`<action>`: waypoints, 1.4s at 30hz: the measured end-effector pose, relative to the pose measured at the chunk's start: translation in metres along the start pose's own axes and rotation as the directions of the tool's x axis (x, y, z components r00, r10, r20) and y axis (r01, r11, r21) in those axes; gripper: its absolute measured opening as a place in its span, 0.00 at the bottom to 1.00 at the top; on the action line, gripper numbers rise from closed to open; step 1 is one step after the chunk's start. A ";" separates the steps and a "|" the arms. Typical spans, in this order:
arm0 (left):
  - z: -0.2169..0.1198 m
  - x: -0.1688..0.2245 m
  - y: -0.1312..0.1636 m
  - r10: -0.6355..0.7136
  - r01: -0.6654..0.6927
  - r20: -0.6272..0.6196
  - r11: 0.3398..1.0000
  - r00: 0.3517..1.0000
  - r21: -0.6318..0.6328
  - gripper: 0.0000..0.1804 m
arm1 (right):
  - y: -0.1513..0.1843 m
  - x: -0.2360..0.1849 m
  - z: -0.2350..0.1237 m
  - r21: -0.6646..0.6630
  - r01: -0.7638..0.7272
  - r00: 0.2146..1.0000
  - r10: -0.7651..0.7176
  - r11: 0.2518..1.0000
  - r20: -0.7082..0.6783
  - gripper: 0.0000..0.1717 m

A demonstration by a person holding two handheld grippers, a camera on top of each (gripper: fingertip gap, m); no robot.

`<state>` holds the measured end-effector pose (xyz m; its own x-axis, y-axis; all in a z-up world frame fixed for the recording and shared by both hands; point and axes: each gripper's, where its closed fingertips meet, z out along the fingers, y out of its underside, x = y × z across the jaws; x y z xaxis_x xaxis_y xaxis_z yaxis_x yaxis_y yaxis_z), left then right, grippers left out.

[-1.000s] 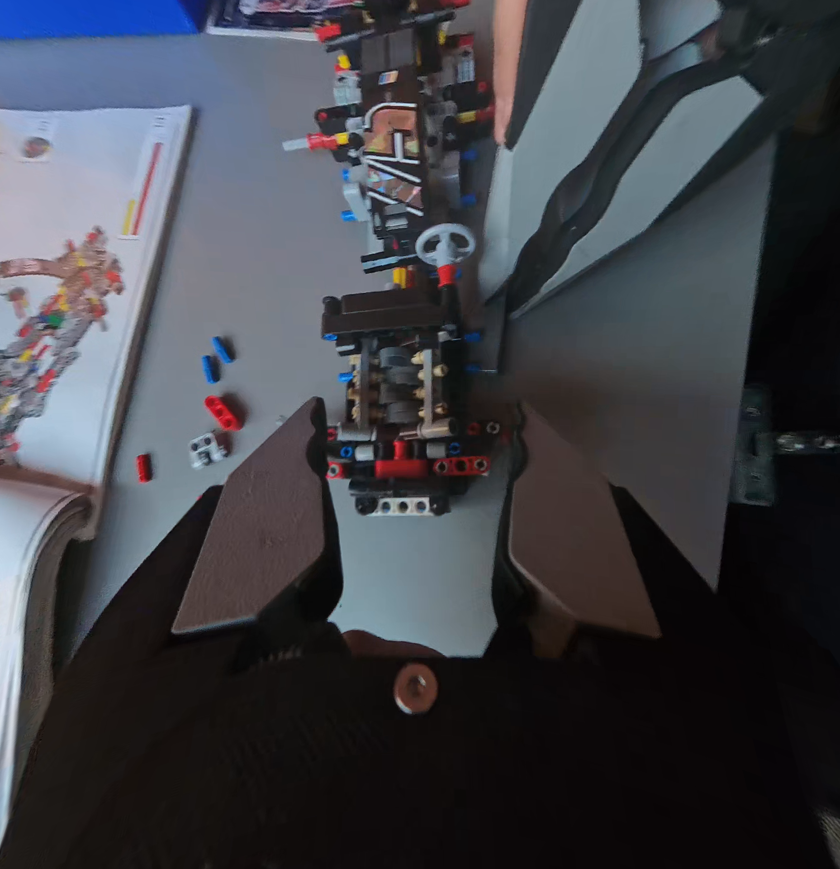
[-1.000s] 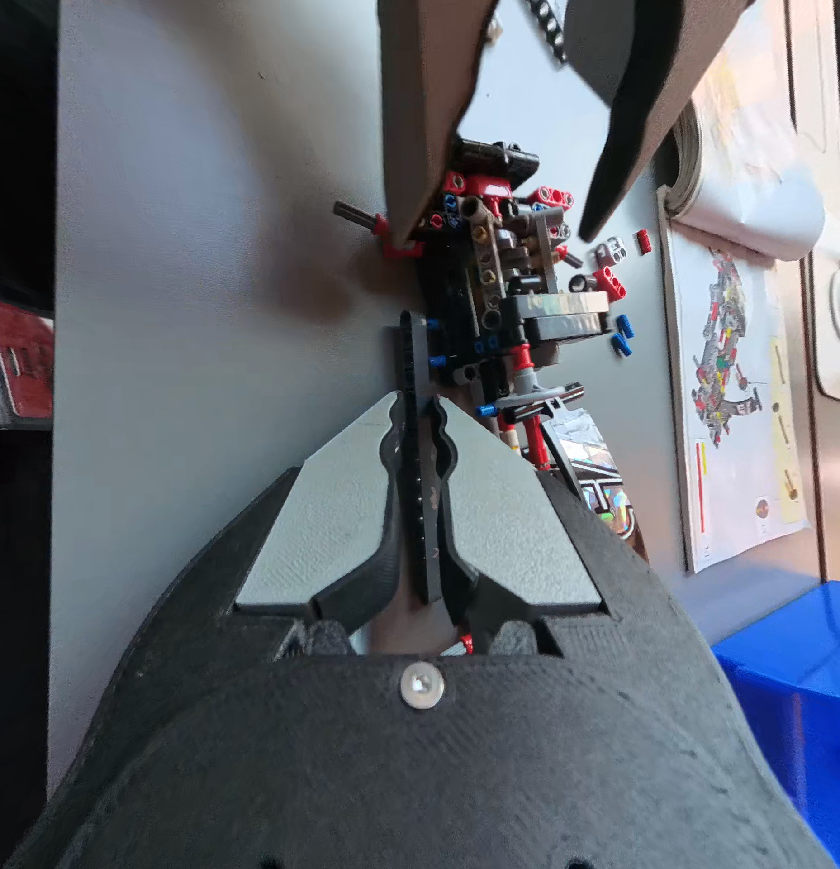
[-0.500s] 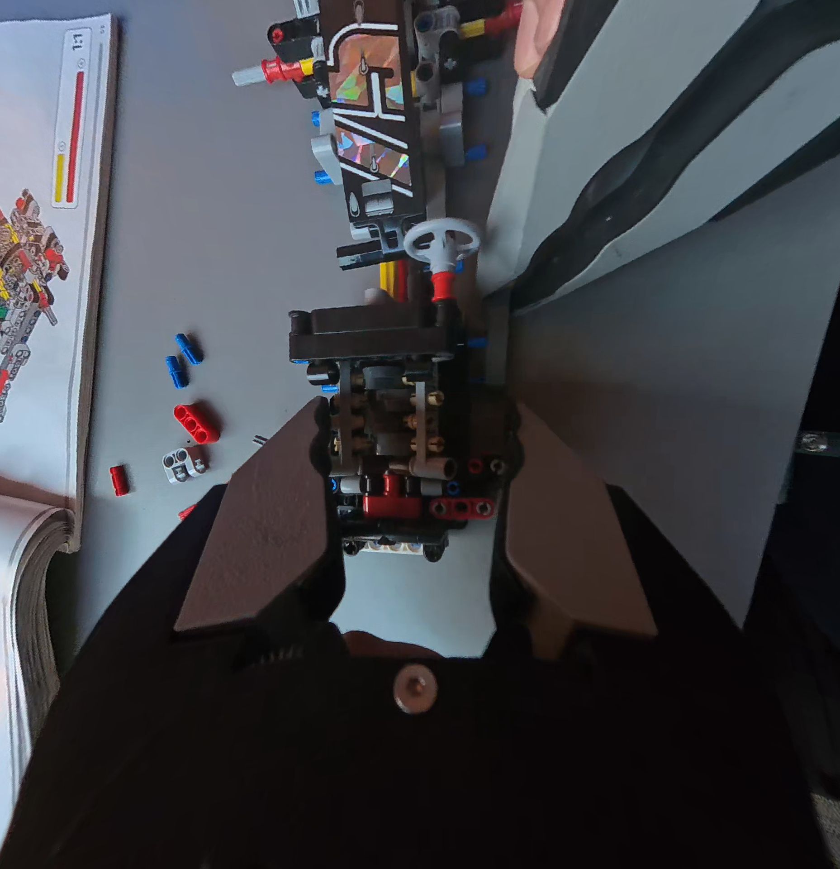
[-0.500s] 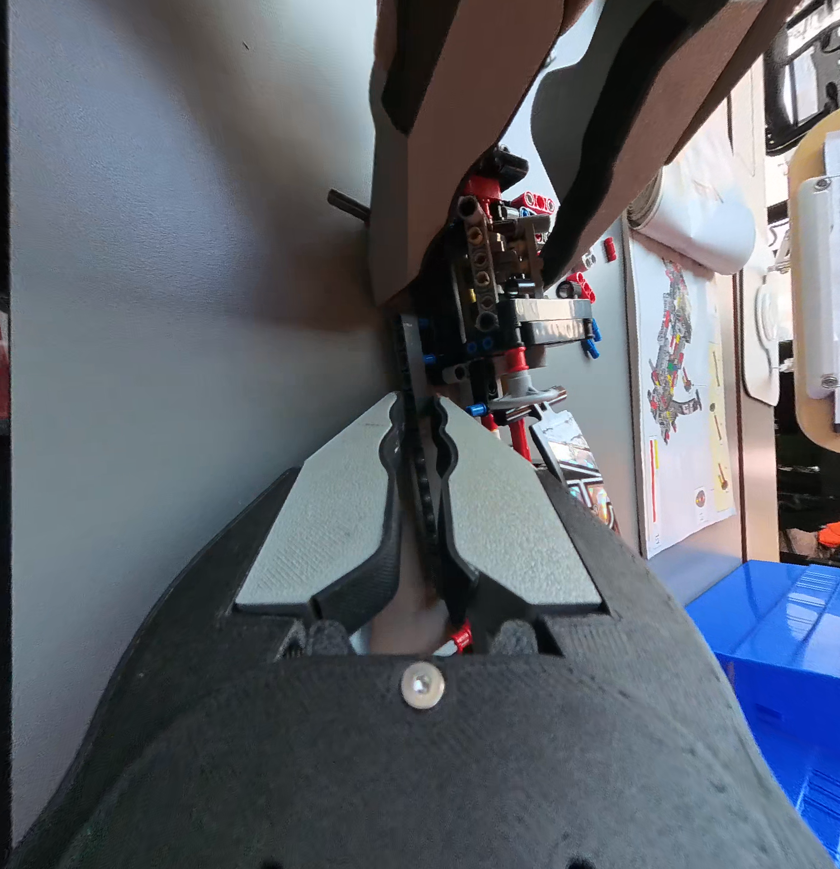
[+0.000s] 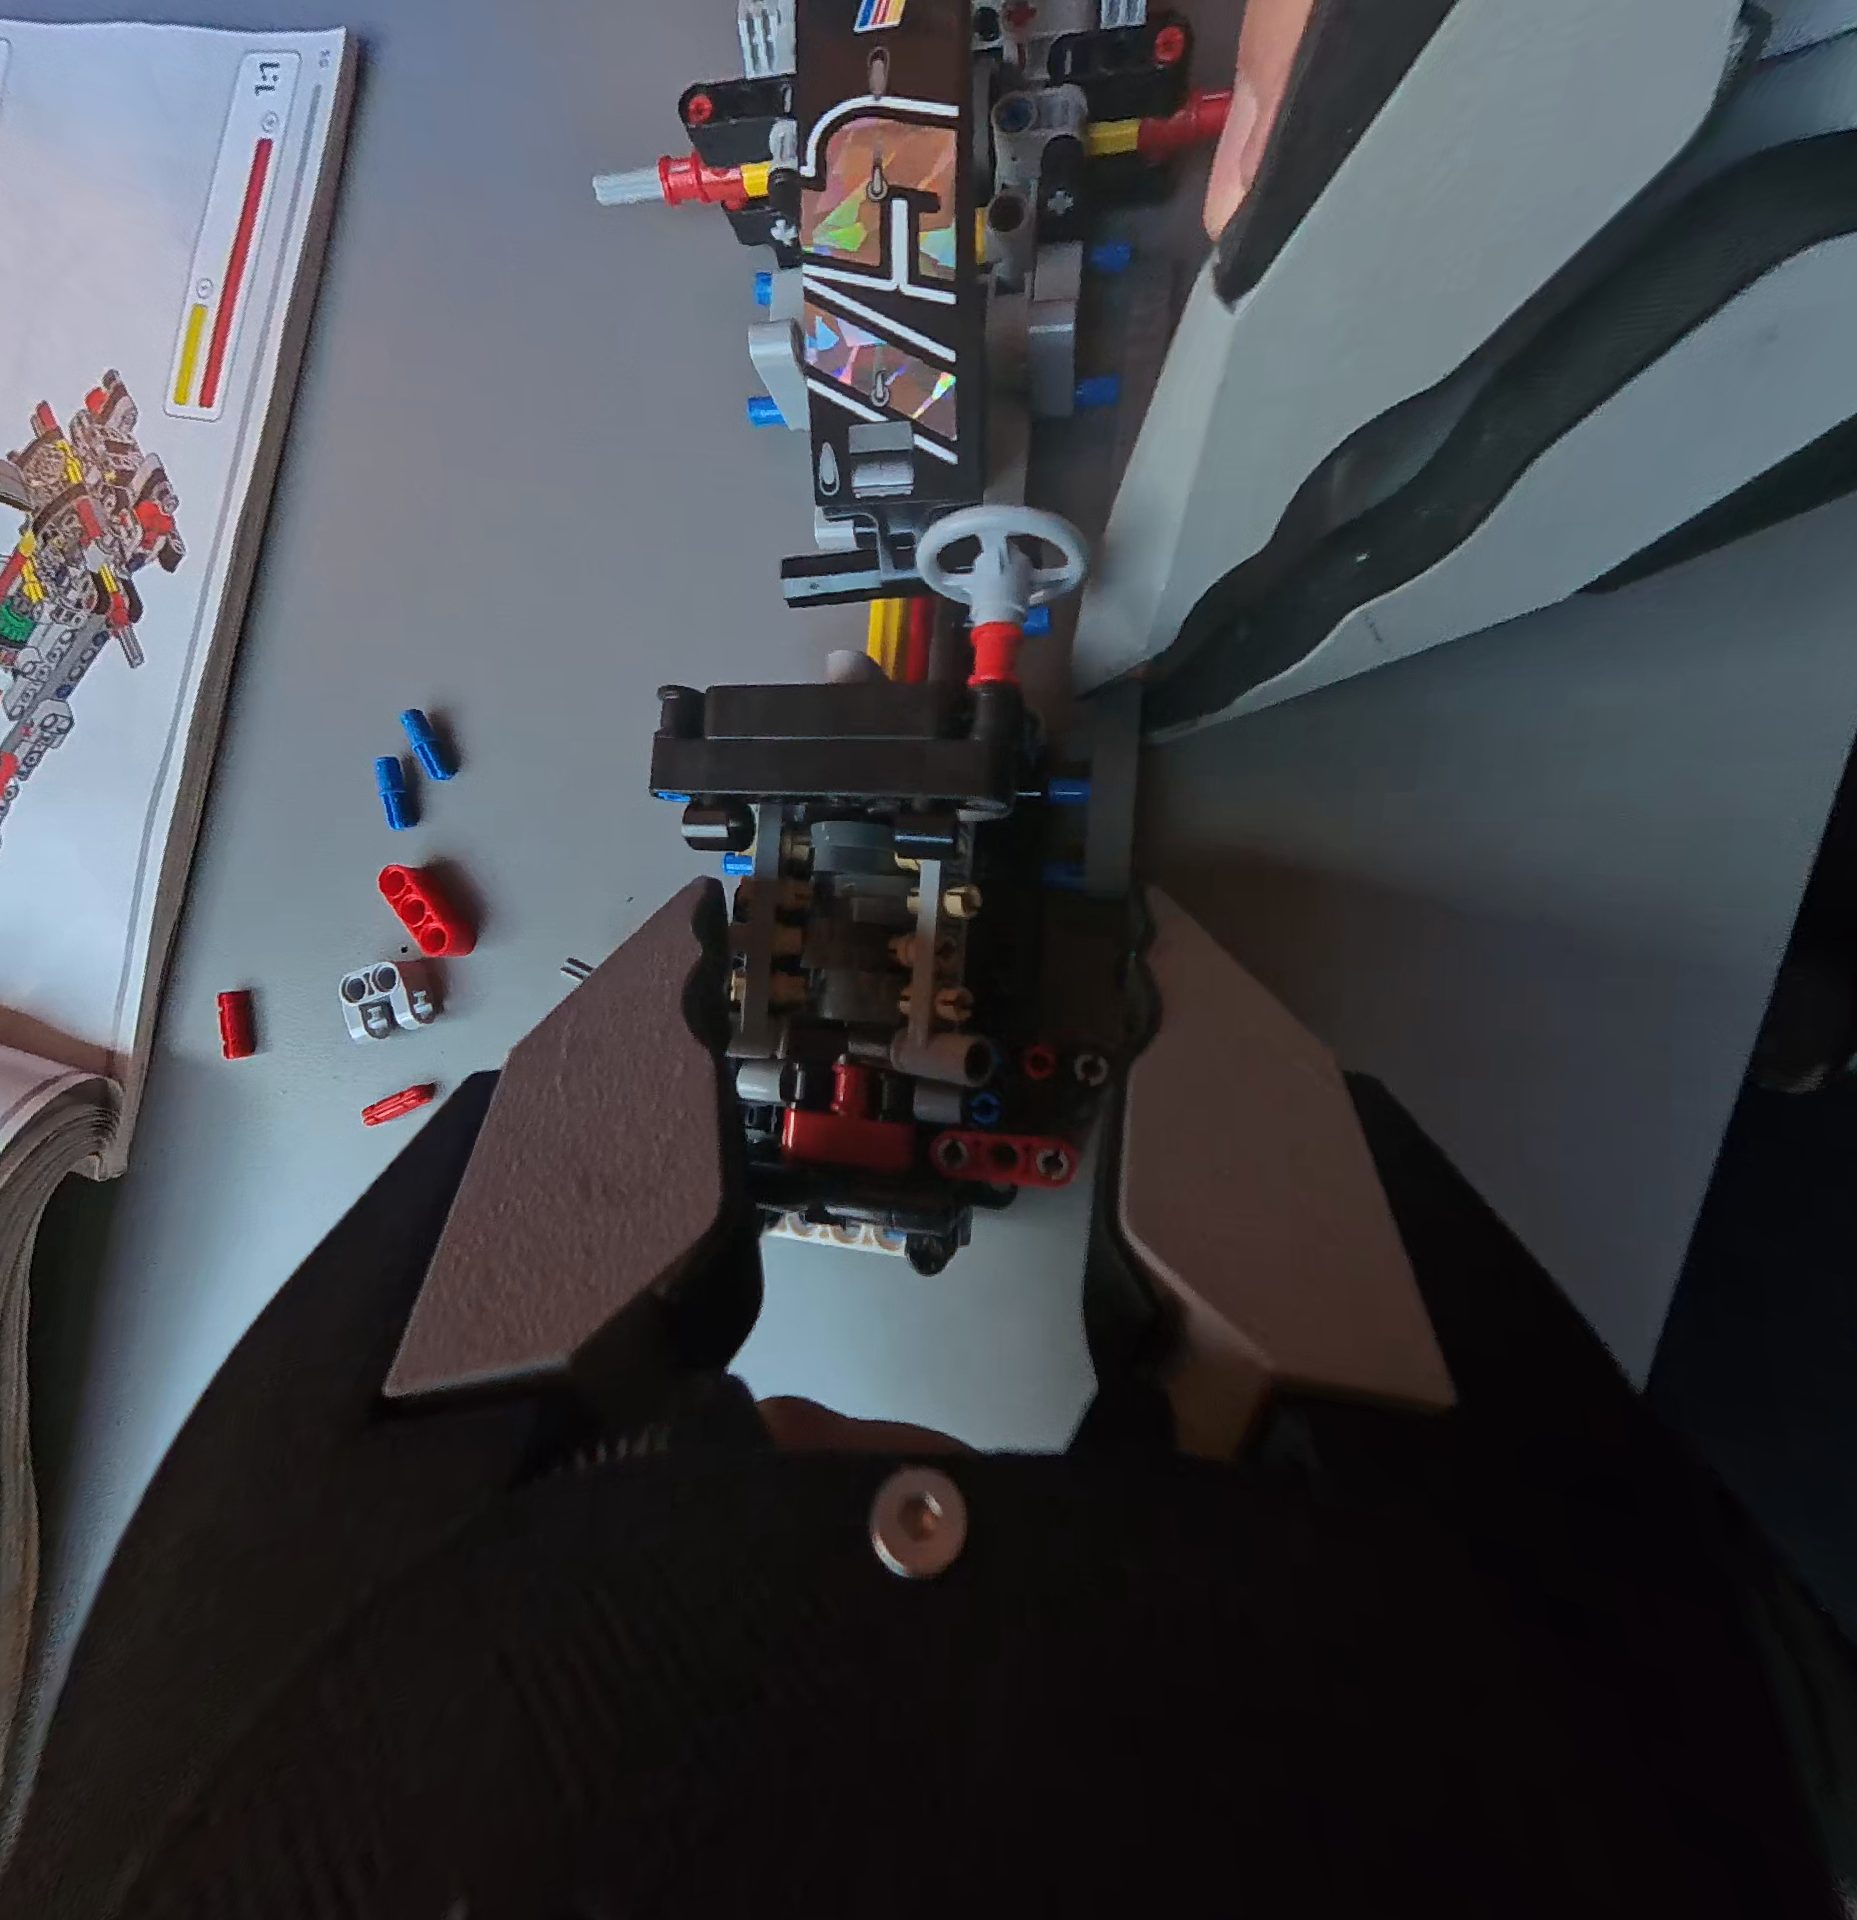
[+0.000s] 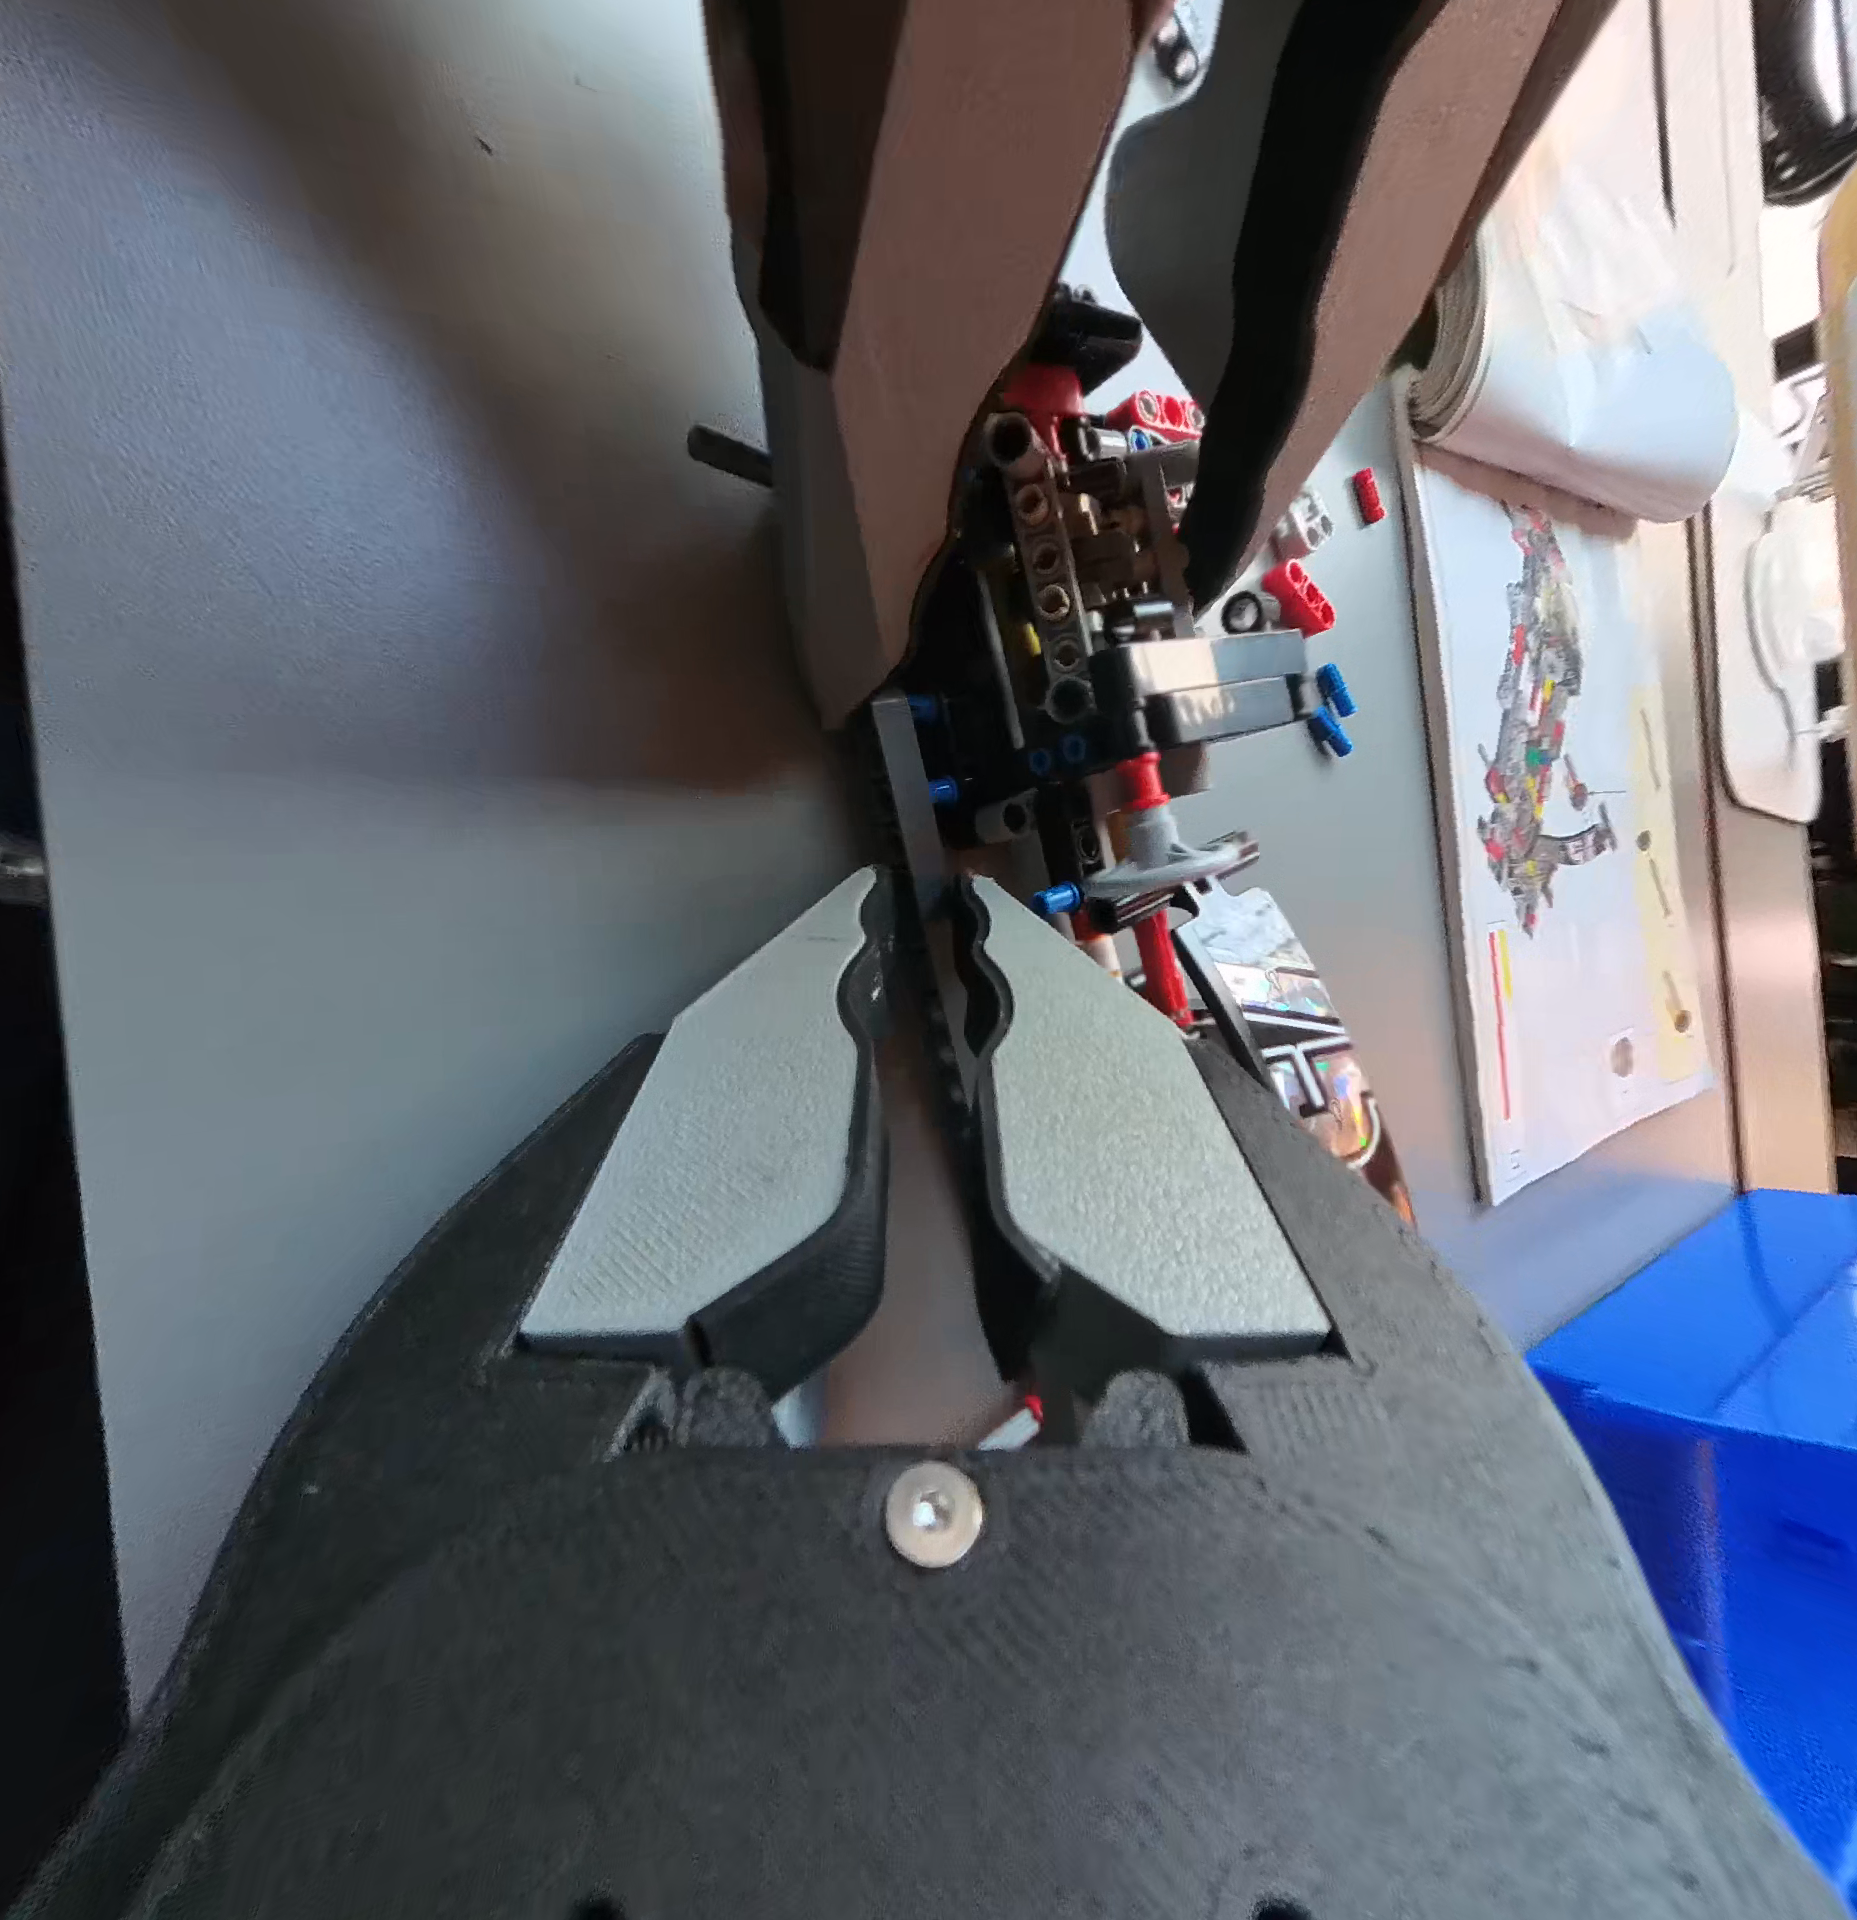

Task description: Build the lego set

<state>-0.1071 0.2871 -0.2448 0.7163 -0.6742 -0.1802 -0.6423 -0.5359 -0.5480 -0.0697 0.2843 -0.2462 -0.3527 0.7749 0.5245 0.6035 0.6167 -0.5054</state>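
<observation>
Black brick-built chassis (image 5: 882, 935), red and blue pins, is straddled deeper than before by left gripper (image 5: 924, 987), contact unclear; its dark grey side beam (image 6: 919, 831) is clenched by right gripper (image 6: 929, 914).

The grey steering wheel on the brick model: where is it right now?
In the left wrist view the steering wheel sits on a red shaft, between the black seat block and the sticker panel, beyond the left gripper.

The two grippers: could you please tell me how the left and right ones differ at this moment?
The left gripper's fingers stand wide apart, while the right gripper's are nearly together. The left gripper straddles one end of the brick model, and I cannot tell whether it presses on it. The right gripper pinches a thin dark grey beam along the model's side. Both face each other at the same model.
</observation>
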 end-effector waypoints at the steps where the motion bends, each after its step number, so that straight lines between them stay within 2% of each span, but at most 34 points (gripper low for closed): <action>1: 0.000 0.000 -0.001 -0.006 0.006 0.006 1.000 1.000 0.006 0.41 | 0.000 0.000 0.000 0.003 -0.021 1.000 0.021 1.000 0.014 0.05; 8: 0.000 0.001 -0.001 0.016 -0.016 0.012 1.000 1.000 0.007 0.40 | 0.000 -0.004 -0.001 -0.023 -0.080 0.995 0.081 0.997 0.049 0.05; 13: 0.000 -0.002 -0.001 0.034 -0.034 0.004 0.999 0.999 0.011 0.40 | 0.000 0.000 0.001 -0.024 -0.011 1.000 0.011 1.000 -0.011 0.05; 22: 0.000 -0.003 -0.001 0.040 -0.040 0.013 0.999 0.999 0.020 0.38 | -0.001 -0.001 0.001 0.001 0.005 1.000 -0.005 1.000 -0.008 0.05; 24: 0.000 -0.003 -0.001 0.030 -0.031 0.015 0.999 0.999 0.028 0.39 | -0.001 0.000 0.001 0.006 0.074 0.996 -0.074 0.997 -0.047 0.04; 27: 0.001 -0.004 -0.001 0.016 -0.016 0.011 0.999 1.000 0.037 0.40 | -0.001 0.004 0.002 0.002 0.275 0.948 -0.270 0.962 -0.168 0.04; 32: 0.000 -0.004 0.002 0.005 -0.003 -0.028 0.999 1.000 0.046 0.41 | -0.001 0.006 0.003 -0.025 0.312 0.930 -0.310 0.950 -0.198 0.04; 38: 0.001 -0.007 0.002 0.003 -0.001 -0.025 0.998 1.000 0.070 0.41 | 0.000 0.010 0.004 -0.077 0.221 0.942 -0.233 0.972 -0.240 0.05; 42: 0.000 -0.006 0.001 0.012 -0.011 -0.001 0.997 1.000 0.075 0.40 | 0.002 0.009 0.004 -0.102 0.032 0.990 -0.046 0.994 -0.132 0.05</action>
<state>-0.1120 0.2911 -0.2445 0.7085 -0.6809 -0.1855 -0.6282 -0.4886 -0.6055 -0.0749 0.2928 -0.2452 -0.2828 0.7209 0.6327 0.6615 0.6242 -0.4156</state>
